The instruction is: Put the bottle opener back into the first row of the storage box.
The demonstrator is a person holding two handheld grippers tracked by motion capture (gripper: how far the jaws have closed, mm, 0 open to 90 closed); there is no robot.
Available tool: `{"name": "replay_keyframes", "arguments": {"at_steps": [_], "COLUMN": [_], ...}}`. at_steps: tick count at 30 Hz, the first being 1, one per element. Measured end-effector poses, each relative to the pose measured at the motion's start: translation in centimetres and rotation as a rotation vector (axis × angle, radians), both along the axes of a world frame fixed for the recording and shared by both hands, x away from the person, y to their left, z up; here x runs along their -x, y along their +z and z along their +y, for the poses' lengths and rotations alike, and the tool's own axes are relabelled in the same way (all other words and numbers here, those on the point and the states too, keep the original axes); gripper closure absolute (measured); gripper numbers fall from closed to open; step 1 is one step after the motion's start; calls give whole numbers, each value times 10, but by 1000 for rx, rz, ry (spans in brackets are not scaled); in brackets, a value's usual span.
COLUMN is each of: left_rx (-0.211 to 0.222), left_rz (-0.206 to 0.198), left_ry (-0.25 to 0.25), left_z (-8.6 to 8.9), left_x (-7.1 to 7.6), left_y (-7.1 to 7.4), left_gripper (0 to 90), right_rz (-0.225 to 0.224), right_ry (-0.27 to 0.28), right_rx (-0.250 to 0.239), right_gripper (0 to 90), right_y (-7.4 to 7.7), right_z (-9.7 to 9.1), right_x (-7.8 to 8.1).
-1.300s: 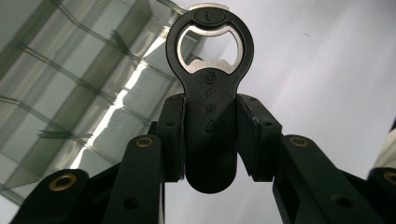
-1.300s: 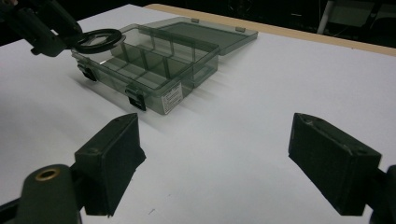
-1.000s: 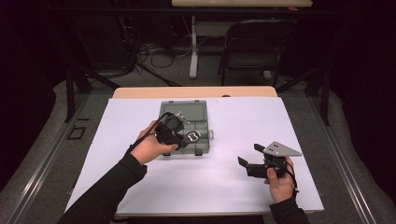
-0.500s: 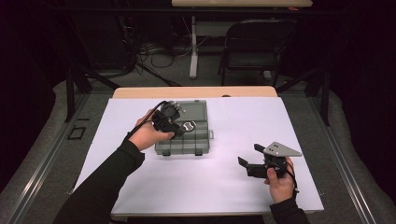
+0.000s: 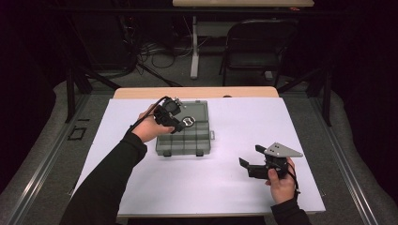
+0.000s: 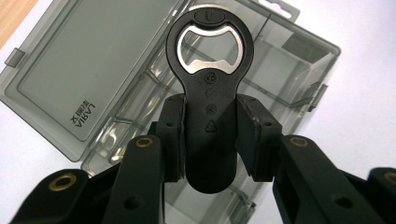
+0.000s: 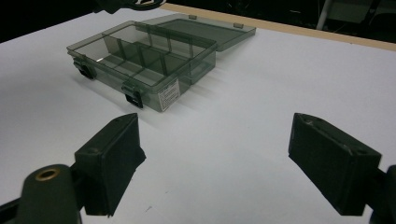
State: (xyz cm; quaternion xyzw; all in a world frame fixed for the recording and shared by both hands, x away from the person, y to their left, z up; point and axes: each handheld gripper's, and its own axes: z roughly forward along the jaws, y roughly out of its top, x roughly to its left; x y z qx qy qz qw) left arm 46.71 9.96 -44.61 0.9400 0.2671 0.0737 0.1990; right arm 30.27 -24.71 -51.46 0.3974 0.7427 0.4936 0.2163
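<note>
A smoky grey plastic organiser box (image 5: pixel 185 140) (image 7: pixel 140 63) lies open on the white table, its lid (image 6: pixel 88 70) folded flat behind it. My left gripper (image 5: pixel 180 123) (image 6: pixel 210 128) is shut on a black bottle opener (image 6: pixel 210 93) (image 5: pixel 187 122) and holds it in the air over the box's compartments. The opener's metal ring end points away from the jaws. My right gripper (image 5: pixel 251 157) (image 7: pixel 229 168) rests open near the table's front right, with nothing between its fingers, aimed toward the box.
The white sheet (image 5: pixel 225 187) covers a wooden table (image 5: pixel 197 92). A dark folding chair (image 5: pixel 258 42) and cables stand on the floor beyond the far edge. Bare sheet lies between the box and the right gripper.
My left gripper, holding the bottle opener, has lifted and moved toward the far side over the box. The right gripper has stayed in place.
</note>
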Motion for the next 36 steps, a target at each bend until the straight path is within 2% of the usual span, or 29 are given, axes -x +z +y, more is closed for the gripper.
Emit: {"name": "replay_keyframes", "arguments": {"at_steps": [5,7,11,21,36], "left_rx": [-41,-44,-48,-101,-165], "left_rz": [-13,-21,-21,-24,-32], "left_ry": [-32,-41,-41,-46,-75], "left_z": [0,-2,-4,-8,-17], "left_x": [-5,-6,-10,-20,-23], "left_y": [-8,-10,-15,-31,-44], "left_gripper": [648,648,648,647,647], "right_rz": [-1,-1,2,4,4], "right_ry": [-1,0,1,5,6], "right_rx": [1,-1,2,4,2], "right_gripper": [164,164,164,164,164], "right_y": [-1,-1,-1,-2,-2], "right_z": [0,0,0,0,0], "right_x": [0,0,0,-1,-1]}}
